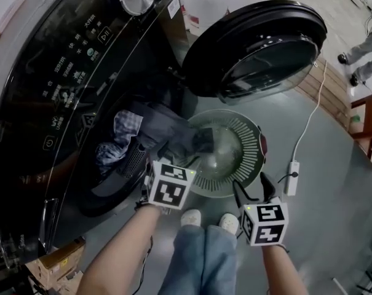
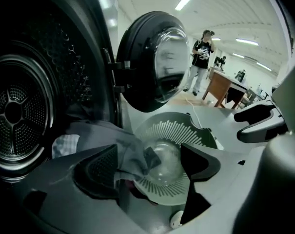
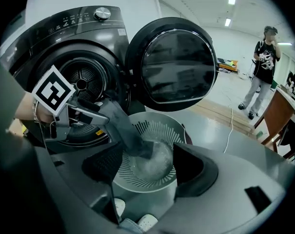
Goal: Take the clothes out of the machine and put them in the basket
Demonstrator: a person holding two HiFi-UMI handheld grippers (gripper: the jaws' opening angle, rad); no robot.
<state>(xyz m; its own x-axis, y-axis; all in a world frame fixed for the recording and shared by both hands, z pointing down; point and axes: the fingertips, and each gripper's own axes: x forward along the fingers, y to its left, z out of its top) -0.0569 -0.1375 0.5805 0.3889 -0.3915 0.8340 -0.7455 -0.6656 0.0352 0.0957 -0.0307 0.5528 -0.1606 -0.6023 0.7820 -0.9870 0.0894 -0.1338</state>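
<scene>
Both forearms are extended forward and down, with the grippers pitched steeply toward the floor. The left gripper [image 1: 173,162] is held at the drum mouth of the machine [image 1: 47,97], jaws wide apart, with the grey garment [image 1: 173,134] lying loose between them, unclamped. The right gripper [image 1: 252,192] is poised at the near rim of the basket [image 1: 252,141], jaws parted and empty. The garment's long axis is directed from the drum mouth down into the basket, where its lower end rests

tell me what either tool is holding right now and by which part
Nothing is held. The left tool stands open around the grey garment trailing into the basket; the right tool is open, empty.
</scene>
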